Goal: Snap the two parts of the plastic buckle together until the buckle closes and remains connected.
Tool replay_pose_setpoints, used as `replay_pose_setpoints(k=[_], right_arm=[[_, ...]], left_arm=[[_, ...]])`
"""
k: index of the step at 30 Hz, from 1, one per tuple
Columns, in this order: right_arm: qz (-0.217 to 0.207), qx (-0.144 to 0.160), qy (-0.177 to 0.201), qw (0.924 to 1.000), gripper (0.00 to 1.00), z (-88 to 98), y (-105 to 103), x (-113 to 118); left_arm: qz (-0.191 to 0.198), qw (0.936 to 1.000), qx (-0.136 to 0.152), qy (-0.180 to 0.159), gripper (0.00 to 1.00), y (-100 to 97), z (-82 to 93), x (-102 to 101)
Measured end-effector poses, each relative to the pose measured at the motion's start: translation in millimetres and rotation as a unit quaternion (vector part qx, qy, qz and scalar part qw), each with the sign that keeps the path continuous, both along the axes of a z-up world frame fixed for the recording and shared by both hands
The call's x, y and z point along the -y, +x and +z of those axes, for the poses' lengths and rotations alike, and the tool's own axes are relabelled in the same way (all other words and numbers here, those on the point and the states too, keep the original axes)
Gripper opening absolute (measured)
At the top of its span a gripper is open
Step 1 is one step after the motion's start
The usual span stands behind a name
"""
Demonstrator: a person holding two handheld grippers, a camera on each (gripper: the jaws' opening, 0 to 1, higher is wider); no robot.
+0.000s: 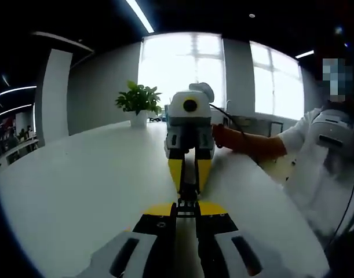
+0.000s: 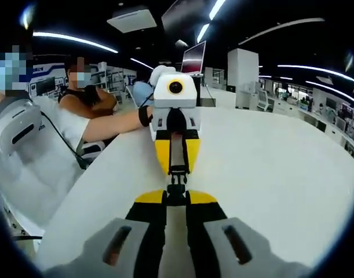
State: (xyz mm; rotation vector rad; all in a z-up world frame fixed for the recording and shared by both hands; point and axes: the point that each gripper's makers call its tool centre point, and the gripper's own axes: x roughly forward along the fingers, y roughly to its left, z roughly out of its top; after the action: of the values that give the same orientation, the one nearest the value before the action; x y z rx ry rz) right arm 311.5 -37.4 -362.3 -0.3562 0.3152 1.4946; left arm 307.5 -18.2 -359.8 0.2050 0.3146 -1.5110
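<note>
Count: two grippers, left gripper (image 1: 187, 223) and right gripper (image 2: 175, 217); one buckle (image 1: 188, 204) between them; one potted plant (image 1: 139, 104) at worktop (image 1: 78, 185) far edge.

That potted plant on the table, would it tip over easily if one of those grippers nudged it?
Probably somewhat. The potted plant has a bushy leafy top wider than its small white pot, so a high push might topple it. It stands upright on the smooth white table, so a low nudge may just slide it.
</note>
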Motion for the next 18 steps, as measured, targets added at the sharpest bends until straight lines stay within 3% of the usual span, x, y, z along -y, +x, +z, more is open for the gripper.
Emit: replay_pose_setpoints(k=[18], right_arm=[[0.007, 0.005, -0.003, 1.0, 0.11, -2.1, -0.1, 0.3]], left_arm=[[-0.009, 0.9999, 0.006, 0.007, 0.12, -6.1, -5.0, 2.0]])
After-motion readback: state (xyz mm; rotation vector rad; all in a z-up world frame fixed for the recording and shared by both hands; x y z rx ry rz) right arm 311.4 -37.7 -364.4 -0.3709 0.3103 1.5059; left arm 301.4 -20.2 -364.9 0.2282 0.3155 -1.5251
